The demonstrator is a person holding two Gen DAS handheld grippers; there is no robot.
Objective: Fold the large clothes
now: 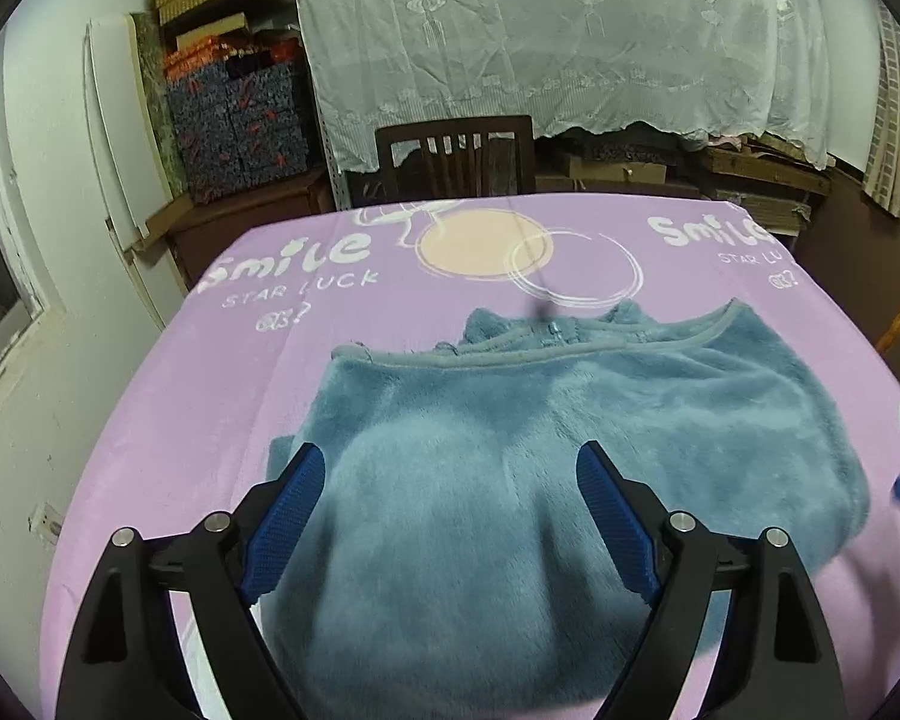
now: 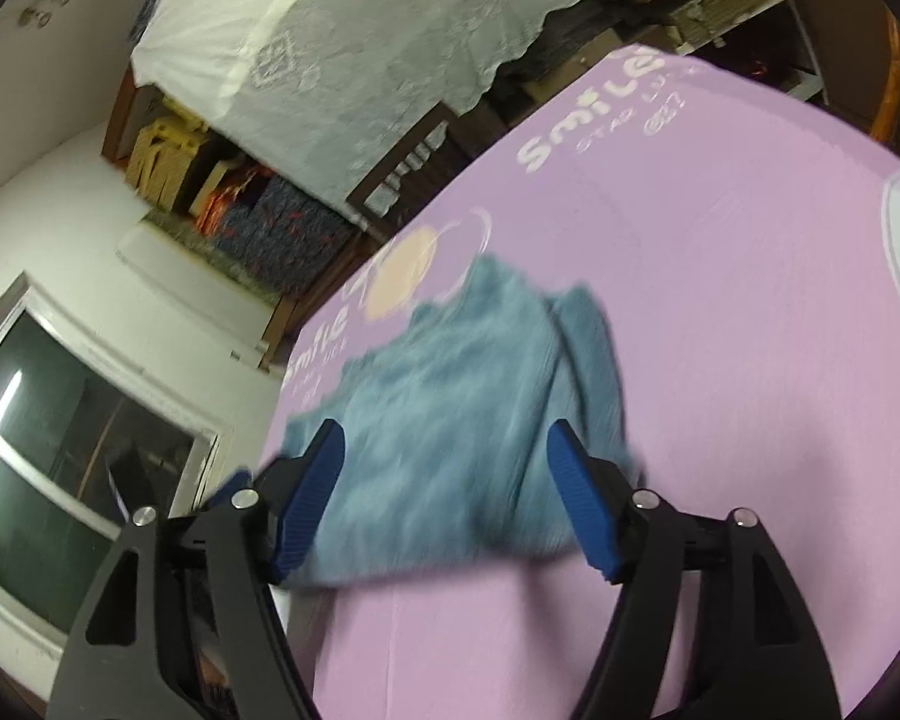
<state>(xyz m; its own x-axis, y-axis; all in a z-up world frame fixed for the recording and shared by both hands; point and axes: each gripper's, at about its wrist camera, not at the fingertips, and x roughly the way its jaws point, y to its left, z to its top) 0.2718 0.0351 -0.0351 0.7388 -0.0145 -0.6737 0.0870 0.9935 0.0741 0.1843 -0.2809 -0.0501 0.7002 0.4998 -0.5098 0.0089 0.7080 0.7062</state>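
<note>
Black arms tipped with ribbed blue pads fill the foreground: the left tongs (image 1: pixel 450 474) hang spread wide above a blue fleece garment (image 1: pixel 510 480), tilted down toward it, with nothing caught between the pads. The garment lies folded on a lilac blanket (image 1: pixel 210 360) printed "Smile" and "Star Luck" that covers the worktop, its bound edge running across the far side, where a zip pull and bits of trim poke out. In the right wrist view, the right tongs (image 2: pixel 447 444) also stand released, pads apart over the near edge of the same fleece, the camera rolled so that the worktop slopes up to the right. That view is smeared by motion blur, and the garment's folds are hard to read there. A blurred blue sliver at the right rim of the left view cannot be identified. Beyond the worktop stand a dark wooden chair (image 1: pixel 456 156), a white lace cloth (image 1: pixel 540 30) draped over stacked goods, and patterned boxes (image 1: pixel 234 120) on a shelf.
</note>
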